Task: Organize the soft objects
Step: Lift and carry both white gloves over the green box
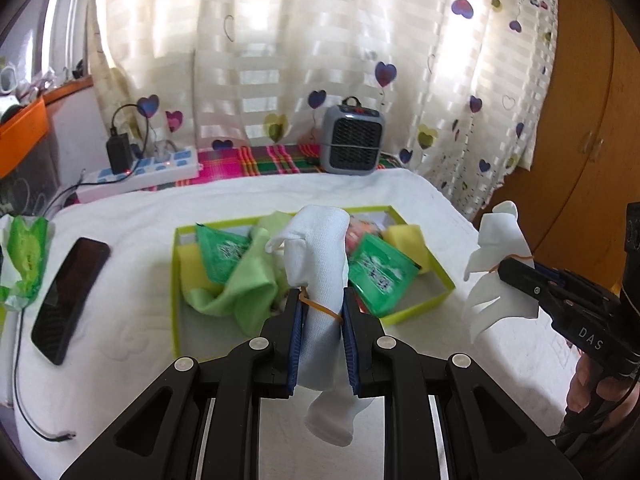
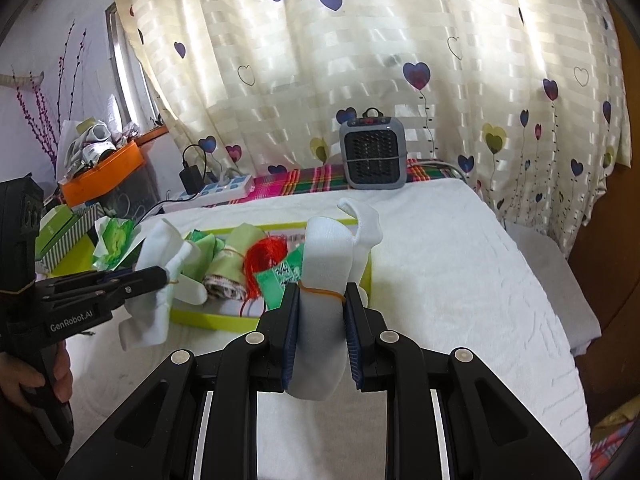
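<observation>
Clamping down in the lower middle of the left wrist view, the left gripper (image 1: 322,316) has its blue pads pressed on a white rolled sock bundle bound with an orange rubber band (image 1: 318,256). Over in the right wrist view the right gripper (image 2: 322,316) is doing the same, squeezed shut on a second white sock roll with its own rubber band (image 2: 326,256). Both rolls stand nearly upright in the jaws, long axis running from the bottom of the frame toward the top, folded cuff ends uppermost and leaning slightly away from the cameras; the left one's loose tail dangles below the pads.

Beyond them, centre frame, sits the shallow lime-green cardboard box (image 1: 416,309) on the white towel-covered table (image 1: 132,320). Already inside: green sachets (image 1: 378,276), a pale green cloth (image 1: 244,284), yellow sponges (image 1: 408,240) and a red tassel (image 2: 264,260). So the sort looks partly done, I'd say, with these two sock rolls held above the table and not yet placed. A crumpled green wrapper (image 1: 26,256) at the left edge also lies outside the box, beside a black phone (image 1: 70,300).
</observation>
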The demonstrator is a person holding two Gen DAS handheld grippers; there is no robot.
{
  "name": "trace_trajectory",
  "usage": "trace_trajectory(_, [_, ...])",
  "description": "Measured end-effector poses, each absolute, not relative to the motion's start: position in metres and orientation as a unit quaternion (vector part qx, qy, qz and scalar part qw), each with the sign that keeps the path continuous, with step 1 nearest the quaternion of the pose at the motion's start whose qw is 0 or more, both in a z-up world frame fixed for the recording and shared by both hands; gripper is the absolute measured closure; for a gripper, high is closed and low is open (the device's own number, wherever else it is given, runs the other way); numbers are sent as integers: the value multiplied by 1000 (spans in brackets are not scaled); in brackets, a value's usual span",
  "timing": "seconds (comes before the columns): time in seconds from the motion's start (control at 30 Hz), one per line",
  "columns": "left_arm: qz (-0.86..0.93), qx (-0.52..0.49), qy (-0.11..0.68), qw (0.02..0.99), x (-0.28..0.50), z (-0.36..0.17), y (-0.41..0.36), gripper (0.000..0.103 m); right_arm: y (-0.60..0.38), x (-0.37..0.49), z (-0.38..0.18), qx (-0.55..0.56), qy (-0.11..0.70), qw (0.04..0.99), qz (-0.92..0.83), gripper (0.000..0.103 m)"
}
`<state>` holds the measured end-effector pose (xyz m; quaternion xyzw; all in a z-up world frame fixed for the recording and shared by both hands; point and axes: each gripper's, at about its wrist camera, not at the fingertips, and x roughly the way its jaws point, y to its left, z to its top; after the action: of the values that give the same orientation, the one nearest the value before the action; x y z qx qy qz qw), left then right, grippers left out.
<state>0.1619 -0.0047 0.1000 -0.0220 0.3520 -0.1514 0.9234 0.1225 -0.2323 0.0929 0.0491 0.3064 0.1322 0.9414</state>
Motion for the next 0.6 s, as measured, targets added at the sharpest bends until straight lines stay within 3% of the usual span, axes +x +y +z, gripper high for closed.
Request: trace_trajectory(0.6, [-116,-31,362,924,215,101,20,85,-213,176,95,6,320,938,136,81])
